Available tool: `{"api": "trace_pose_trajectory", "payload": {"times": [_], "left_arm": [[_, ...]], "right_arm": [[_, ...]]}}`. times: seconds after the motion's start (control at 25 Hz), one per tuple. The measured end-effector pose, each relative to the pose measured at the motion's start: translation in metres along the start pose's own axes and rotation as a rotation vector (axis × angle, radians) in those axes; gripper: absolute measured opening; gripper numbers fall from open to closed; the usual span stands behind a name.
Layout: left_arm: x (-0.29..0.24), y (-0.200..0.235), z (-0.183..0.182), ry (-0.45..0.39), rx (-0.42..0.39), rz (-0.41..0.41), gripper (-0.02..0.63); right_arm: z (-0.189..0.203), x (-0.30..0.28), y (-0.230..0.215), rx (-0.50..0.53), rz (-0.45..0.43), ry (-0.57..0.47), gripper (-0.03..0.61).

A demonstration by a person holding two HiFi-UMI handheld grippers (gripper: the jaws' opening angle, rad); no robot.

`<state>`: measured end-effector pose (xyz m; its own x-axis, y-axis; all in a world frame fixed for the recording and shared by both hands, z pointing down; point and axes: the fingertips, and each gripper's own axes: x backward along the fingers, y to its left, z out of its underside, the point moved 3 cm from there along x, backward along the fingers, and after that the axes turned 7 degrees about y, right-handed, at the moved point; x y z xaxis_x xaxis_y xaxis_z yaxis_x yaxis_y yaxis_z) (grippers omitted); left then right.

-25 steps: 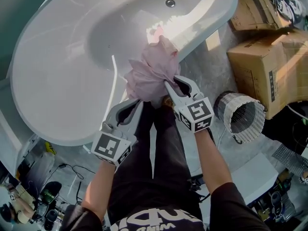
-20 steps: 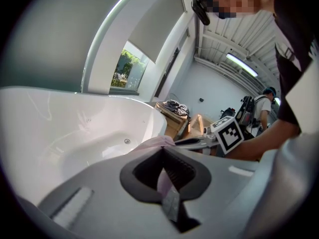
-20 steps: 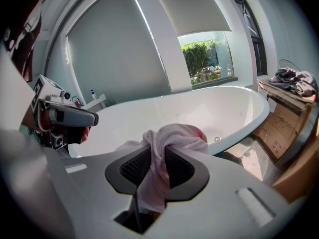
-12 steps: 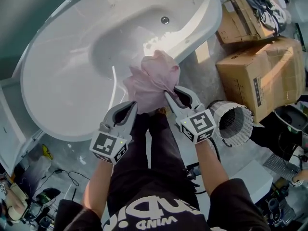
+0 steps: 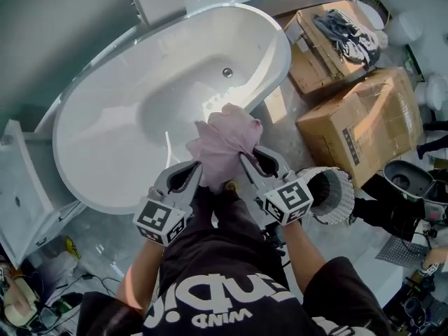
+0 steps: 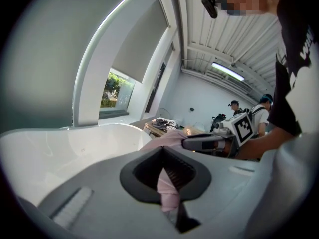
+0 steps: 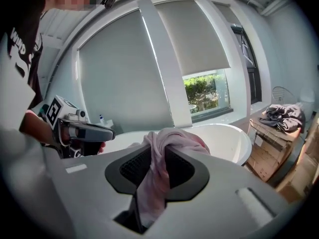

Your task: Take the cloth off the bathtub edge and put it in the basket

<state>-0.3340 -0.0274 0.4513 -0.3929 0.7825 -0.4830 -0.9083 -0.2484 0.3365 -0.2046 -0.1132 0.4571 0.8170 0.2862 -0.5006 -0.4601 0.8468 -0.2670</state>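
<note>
**Pink cloth bunched up between both grippers, over the near rim of the tub**

Biggest thing first: the white bathtub (image 5: 98, 152) fills the left of the head view, and the basket (image 5: 330, 196) sits on the floor off to the person's right, partly hidden behind the right gripper. The cloth (image 5: 224, 142) is in the air above the tub's near edge, not touching it as far as I can tell. It looks light, floppy and thin, so I'd say no breakage worry, but loose folds could snag or slip out. Pinching a gathered fold at each end seems the way to go. It's wadded, so there's no real long axis. The span between the grips runs side to side, with the bulk puffing away from the person. The left gripper (image 5: 196, 168) and right gripper (image 5: 245, 158) are each clamped narrow on a fold.
</note>
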Motion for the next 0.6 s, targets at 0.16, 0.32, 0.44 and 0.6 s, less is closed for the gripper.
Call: {"api": "trace_pose_trajectory", "payload": {"times": [0.16,0.32,0.44,0.6], "left_arm": [[0.01,-0.027,-0.024,-0.021,-0.03,0.036,-0.003],[0.021,-0.047,-0.029,-0.035,-0.052,0.068,-0.003],[0.023,-0.056,-0.034,-0.043,-0.065,0.084,-0.003],[0.02,-0.068,-0.037,-0.037,-0.099,0.122,-0.003]], "right_arm": [[-0.016,0.034,0.012,-0.009,0.014,-0.023,0.1],[-0.025,0.06,0.028,-0.006,0.037,-0.068,0.1],[-0.03,0.074,0.034,-0.001,0.054,-0.095,0.1],[-0.029,0.088,0.034,-0.011,0.088,-0.122,0.1]]}}
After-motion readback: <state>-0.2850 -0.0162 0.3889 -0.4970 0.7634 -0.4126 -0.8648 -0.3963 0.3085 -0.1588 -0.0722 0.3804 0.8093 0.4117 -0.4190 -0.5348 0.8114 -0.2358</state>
